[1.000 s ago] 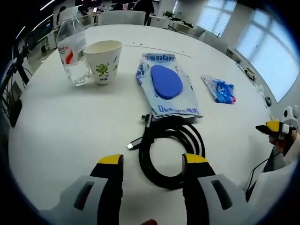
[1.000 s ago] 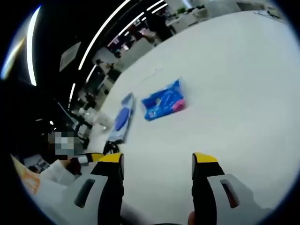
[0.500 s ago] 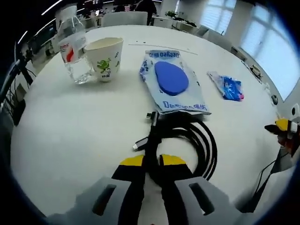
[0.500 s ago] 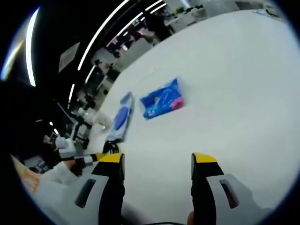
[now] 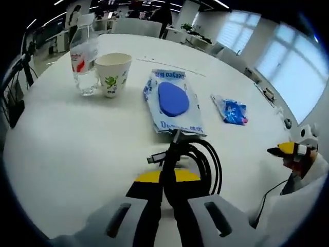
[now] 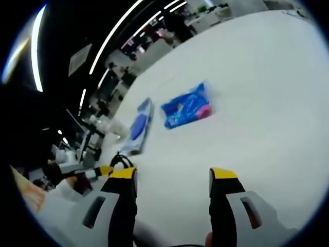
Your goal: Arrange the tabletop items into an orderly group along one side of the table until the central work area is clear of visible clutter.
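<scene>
Nearest in the left gripper view, the left gripper (image 5: 162,177) has its yellow-tipped jaws pinched on the coiled black cable (image 5: 198,159) (glossy loops, a silver plug poking out) on the white round table (image 5: 72,139). Beyond lies a white pouch with a blue oval (image 5: 171,100), then a small blue packet (image 5: 231,111), a paper cup (image 5: 113,73) touching a water bottle (image 5: 84,59). The right gripper (image 6: 174,176) hangs with jaws apart over bare tabletop.

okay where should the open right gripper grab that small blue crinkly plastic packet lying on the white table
Take the small blue crinkly plastic packet across its narrower width, near the middle, coming down from above. It lies flat on the white round table with bare surface all around, so the open right gripper can probably straddle it cleanly.
</scene>
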A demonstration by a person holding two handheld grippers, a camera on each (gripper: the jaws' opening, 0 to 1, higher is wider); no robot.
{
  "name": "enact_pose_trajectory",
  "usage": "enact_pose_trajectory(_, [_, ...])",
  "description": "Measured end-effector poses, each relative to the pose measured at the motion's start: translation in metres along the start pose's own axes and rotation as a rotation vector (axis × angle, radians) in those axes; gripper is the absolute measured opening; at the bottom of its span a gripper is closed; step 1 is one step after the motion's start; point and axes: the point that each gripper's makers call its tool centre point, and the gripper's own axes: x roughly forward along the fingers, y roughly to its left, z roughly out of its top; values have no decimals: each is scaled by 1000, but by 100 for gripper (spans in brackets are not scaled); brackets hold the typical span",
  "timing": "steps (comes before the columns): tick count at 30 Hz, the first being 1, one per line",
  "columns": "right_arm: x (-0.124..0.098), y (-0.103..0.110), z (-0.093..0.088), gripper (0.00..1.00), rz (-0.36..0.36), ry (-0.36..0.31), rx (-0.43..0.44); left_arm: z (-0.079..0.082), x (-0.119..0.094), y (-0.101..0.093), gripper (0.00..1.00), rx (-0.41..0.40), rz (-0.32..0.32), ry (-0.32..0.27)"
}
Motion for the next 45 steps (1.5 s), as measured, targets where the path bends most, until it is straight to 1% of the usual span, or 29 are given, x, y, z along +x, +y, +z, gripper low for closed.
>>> enact_pose_trajectory(1, [2, 3, -1, 55, 12, 4, -6, 2, -2, -4, 3, -4, -14, -10])
enact_pose_trajectory(3, [4, 12, 0, 56, 49, -2, -9, 10, -7, -17, 3, 2, -74, -61])
enact_pose_trajectory(4, [4, 14, 1, 56, 60, -6, -8, 14, -10, -21, 3, 9, -89, -82])
enact_pose_trajectory(6, [7, 29, 3, 58, 123, -15, 11, 18, -16, -29, 3, -7, -115, -103])
enact_pose_trajectory(8, [9, 48, 5, 64, 204, -17, 38, 23, -20, -36, 3, -3, -137, -117])
enact_pose_trajectory(9, [12, 51, 7, 67, 215, -26, 42, 27, -21, -40, 3, 0, -146, -125])
enact_pose_trajectory(10, [14, 62, 6, 71, 256, -17, 60, 30, -23, -43, 3, 7, -154, -133])
enact_pose_trajectory(12, [18, 77, 1, 76, 311, 15, 69, 39, -25, -52, 3, 20, -182, -158])
enact_pose_trajectory(14, [22, 84, -9, 77, 319, 70, 69, 45, -27, -60, 3, 8, -207, -172])
enact_pose_trajectory(15, [25, 89, -15, 77, 329, 97, 46, 51, -27, -66, 3, -1, -232, -188])
enact_pose_trajectory(17, [29, 97, -20, 77, 350, 122, 36, 57, -28, -77, 3, -25, -270, -202])
enact_pose_trajectory(19, [30, 107, -23, 77, 386, 130, 40, 61, -28, -84, 3, -43, -290, -208])
enact_pose_trajectory(20, [29, 111, -22, 76, 404, 125, 50, 64, -29, -89, 3, -51, -305, -216])
enact_pose_trajectory(21, [28, 118, -18, 75, 437, 101, 70, 65, -28, -92, 3, -59, -314, -219])
enact_pose_trajectory(23, [25, 128, -12, 72, 485, 74, 108, 67, -27, -101, 3, -93, -331, -220])
enact_pose_trajectory(25, [23, 134, -6, 67, 518, 51, 131, 66, -24, -108, 3, -104, -346, -214])
enact_pose_trajectory(27, [24, 133, -2, 59, 515, 34, 122, 63, -22, -115, 3, -94, -366, -197])
enact_pose_trajectory(30, [22, 130, 1, 31, 519, 23, 108, 60, -20, -121, 3, -72, -378, -181])
enact_pose_trajectory(31, [22, 124, 2, 17, 504, 21, 123, 60, -21, -121, 3, -79, -382, -179])
enact_pose_trajectory(32, [21, 121, 2, 6, 509, 19, 144, 60, -21, -121, 3, -99, -394, -174])
enact_pose_trajectory(33, [20, 121, 1, 5, 505, 44, 245, 59, -21, -122, 4, -105, -406, -169])
enact_pose_trajectory(34, [19, 120, 2, 4, 516, 40, 247, 59, -21, -122, 4, -104, -401, -169])
enact_pose_trajectory(35, [19, 120, 1, 3, 521, 45, 218, 58, -20, -124, 4, -95, -400, -164])
enact_pose_trajectory(37, [18, 119, 0, 3, 506, 43, 188, 56, -20, -126, 4, -82, -405, -159])
enact_pose_trajectory(39, [17, 118, 0, 3, 497, 49, 195, 53, -18, -127, 4, -80, -408, -148])
enact_pose_trajectory(41, [19, 111, 3, 3, 464, 45, 231, 48, -15, -128, 5, -88, -415, -124])
enact_pose_trajectory(42, [19, 106, 6, 3, 448, 26, 234, 44, -14, -130, 5, -95, -421, -102])
enact_pose_trajectory(44, [18, 99, 10, 3, 422, 10, 236, 40, -12, -136, 6, -95, -438, -79])
enact_pose_trajectory(45, [18, 93, 14, 3, 395, -13, 237, 39, -12, -140, 6, -89, -446, -72])
